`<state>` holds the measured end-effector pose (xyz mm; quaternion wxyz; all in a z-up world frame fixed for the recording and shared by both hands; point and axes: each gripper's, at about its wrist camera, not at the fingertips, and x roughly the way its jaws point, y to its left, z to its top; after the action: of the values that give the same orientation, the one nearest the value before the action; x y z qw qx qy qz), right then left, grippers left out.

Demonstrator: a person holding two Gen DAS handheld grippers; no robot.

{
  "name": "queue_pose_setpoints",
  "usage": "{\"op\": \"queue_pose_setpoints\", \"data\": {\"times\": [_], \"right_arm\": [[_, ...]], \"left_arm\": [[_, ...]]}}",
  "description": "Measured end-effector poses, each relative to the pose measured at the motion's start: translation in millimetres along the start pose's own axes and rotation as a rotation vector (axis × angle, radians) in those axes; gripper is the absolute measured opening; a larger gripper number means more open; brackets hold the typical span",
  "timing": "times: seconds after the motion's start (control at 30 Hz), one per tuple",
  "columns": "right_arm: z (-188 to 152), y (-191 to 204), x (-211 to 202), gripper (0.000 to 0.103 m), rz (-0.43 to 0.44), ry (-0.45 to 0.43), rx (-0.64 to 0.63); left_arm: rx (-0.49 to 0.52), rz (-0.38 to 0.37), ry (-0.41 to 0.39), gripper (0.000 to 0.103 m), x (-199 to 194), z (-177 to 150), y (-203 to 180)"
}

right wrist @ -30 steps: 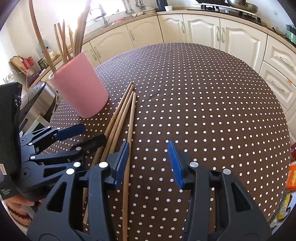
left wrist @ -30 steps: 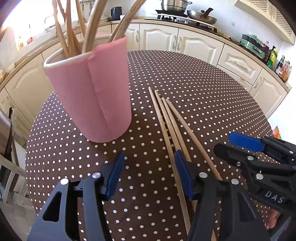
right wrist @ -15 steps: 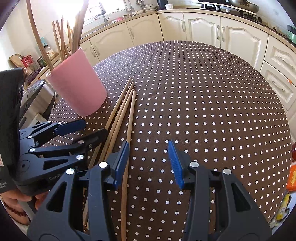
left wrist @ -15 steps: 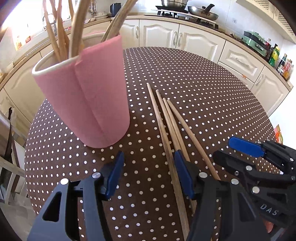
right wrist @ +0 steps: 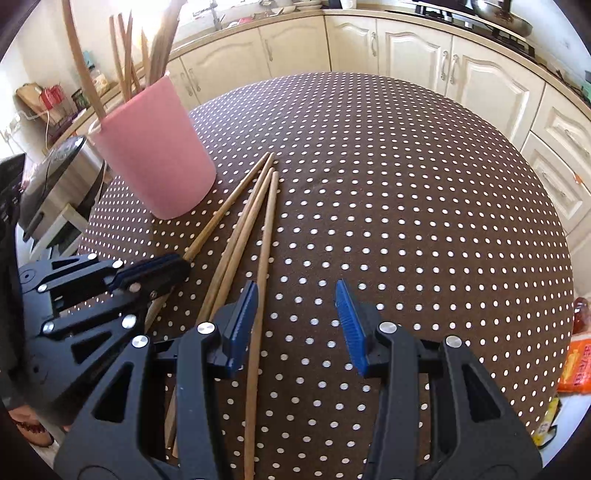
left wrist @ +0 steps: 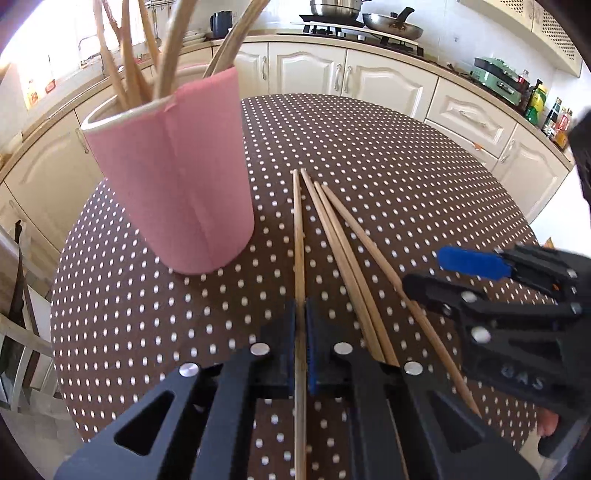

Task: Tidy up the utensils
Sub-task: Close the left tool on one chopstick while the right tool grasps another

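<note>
Several wooden chopsticks lie on the brown dotted table [left wrist: 369,147]. My left gripper [left wrist: 301,332] is shut on the leftmost chopstick [left wrist: 298,229], low over the cloth; the other three chopsticks [left wrist: 343,251] lie fanned to its right. The right wrist view shows that left gripper [right wrist: 173,264] pinching the chopstick [right wrist: 221,218]. A pink holder [left wrist: 177,192] [right wrist: 155,151] with long wooden utensils stands just beyond, to the left. My right gripper [right wrist: 295,295] [left wrist: 424,271] is open; the rightmost chopstick [right wrist: 266,236] lies on the table just inside its left finger, untouched.
Cream kitchen cabinets [left wrist: 369,81] curve round behind the table [right wrist: 406,184], with pans on a stove [left wrist: 354,22]. A rice cooker [right wrist: 55,184] sits off the left edge and an orange packet [right wrist: 576,362] off the right. A wooden chair [left wrist: 18,295] stands lower left.
My left gripper's jaws have closed from wide open onto the leftmost chopstick, which now angles slightly apart from the other three. The right gripper has stayed open and almost still.
</note>
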<state>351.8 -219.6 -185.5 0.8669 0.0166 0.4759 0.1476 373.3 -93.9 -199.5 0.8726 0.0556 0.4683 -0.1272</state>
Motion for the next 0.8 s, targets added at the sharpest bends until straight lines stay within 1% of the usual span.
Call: {"op": "queue_pose_setpoints", "data": {"times": [0.17,0.27,0.3,0.43,0.5,0.53,0.57,0.67,0.8], "right_arm": [[6,15,7,0.044,-0.031,0.033,-0.046],[12,26,13,0.041,-0.069,0.056,-0.089],[14,28,15,0.040,-0.078,0.066,-0.100],[23,35,22,0.035,-0.103,0.114,-0.141],[28,37,25,0.034,-0.104,0.139,-0.152],[31,37,26,0.031,-0.102,0.154,-0.153],[34,37,28,0.031,-0.100,0.164,-0.152],[42,38,32,0.029,-0.096,0.198,-0.158],[49,38,36,0.024,-0.094,0.226,-0.168]], "left_arm": [[-0.006,-0.031,0.026,0.006,-10,-14,7],[-0.033,-0.057,0.029,0.006,-12,-16,17],[-0.042,-0.045,0.023,0.006,-11,-13,19],[-0.042,-0.039,0.029,0.006,-9,-2,27],[-0.033,-0.045,0.038,0.006,-6,4,26],[-0.030,-0.035,0.045,0.006,-3,8,25],[-0.030,-0.021,0.055,0.006,0,11,26],[-0.050,-0.035,0.064,0.007,7,20,32],[-0.053,-0.044,0.080,0.012,12,31,35]]}}
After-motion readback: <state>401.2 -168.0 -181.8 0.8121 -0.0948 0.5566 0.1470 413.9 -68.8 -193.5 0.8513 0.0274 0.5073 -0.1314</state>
